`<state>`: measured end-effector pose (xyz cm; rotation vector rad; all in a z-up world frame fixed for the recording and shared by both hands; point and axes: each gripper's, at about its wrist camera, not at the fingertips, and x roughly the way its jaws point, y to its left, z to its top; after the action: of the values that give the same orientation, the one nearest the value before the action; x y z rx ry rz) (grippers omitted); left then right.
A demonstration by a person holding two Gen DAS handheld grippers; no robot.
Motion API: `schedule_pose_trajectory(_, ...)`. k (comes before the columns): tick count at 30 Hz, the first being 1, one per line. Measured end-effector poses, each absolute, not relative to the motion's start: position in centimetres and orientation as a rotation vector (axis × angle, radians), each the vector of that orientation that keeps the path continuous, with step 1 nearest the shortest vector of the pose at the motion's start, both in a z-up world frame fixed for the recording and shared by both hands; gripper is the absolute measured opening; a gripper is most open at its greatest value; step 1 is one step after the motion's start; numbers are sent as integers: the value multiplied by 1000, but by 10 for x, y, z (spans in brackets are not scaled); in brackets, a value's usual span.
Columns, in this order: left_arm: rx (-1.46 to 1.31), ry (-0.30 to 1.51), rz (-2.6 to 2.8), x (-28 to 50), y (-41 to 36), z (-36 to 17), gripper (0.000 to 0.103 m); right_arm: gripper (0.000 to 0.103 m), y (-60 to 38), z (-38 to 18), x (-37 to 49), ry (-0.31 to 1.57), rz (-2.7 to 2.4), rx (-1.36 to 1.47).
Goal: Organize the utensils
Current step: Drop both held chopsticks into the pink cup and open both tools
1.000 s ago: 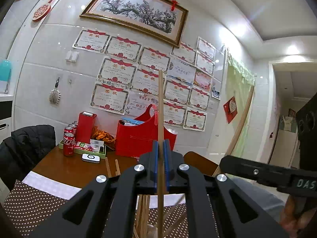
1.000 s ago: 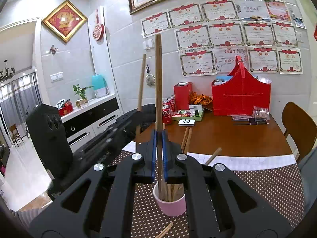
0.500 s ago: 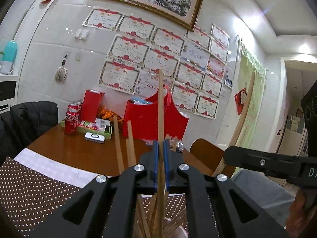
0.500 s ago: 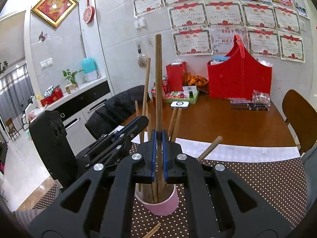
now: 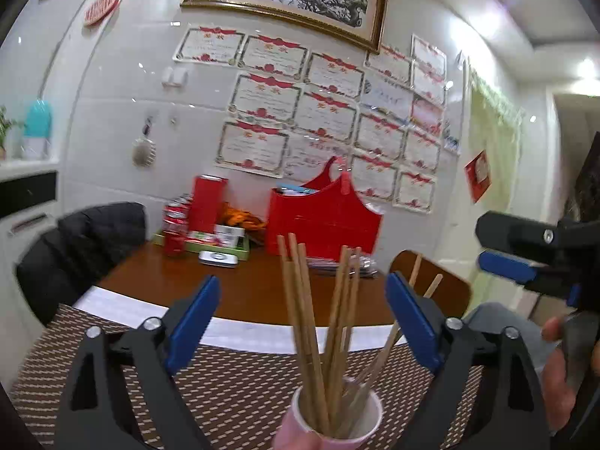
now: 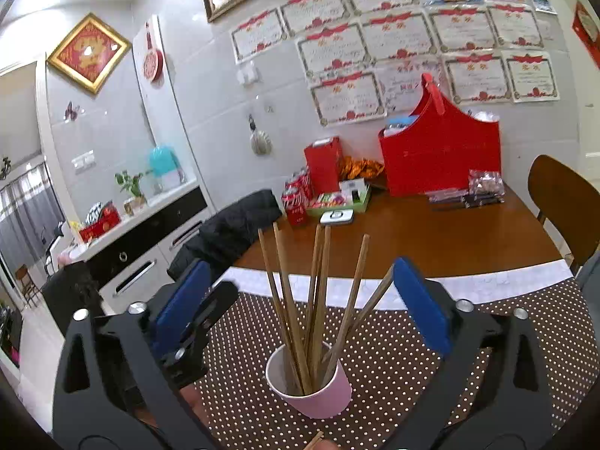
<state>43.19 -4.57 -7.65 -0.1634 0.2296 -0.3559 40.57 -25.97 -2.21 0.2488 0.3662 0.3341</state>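
Above the pink cup (image 6: 313,393) of chopsticks (image 6: 317,300), both grippers' fingers (image 5: 193,322) (image 6: 420,305) spread wide, holding nothing.

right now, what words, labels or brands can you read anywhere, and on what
Nothing reads clearly enough to quote.
Too blurred: the red headings on the wall certificates.
Too small: the white lettering on the red cans.
Lost in glare: the gold character on the diamond plaque.
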Motion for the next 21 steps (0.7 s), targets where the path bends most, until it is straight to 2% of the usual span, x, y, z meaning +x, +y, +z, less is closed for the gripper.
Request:
schedule_pose_trajectory(4,-89,260,-286,409,-43,-61,96,97,-266,-18,395,361,288,272)
schedule_pose_trajectory(7,-27,323,-245,397,-44,-52,97,97,-268,-20,380,359,255,261)
schedule_pose_trajectory(21,88,386,-165,314,-39,-28,97,97,-280,-31,302,370,173,267)
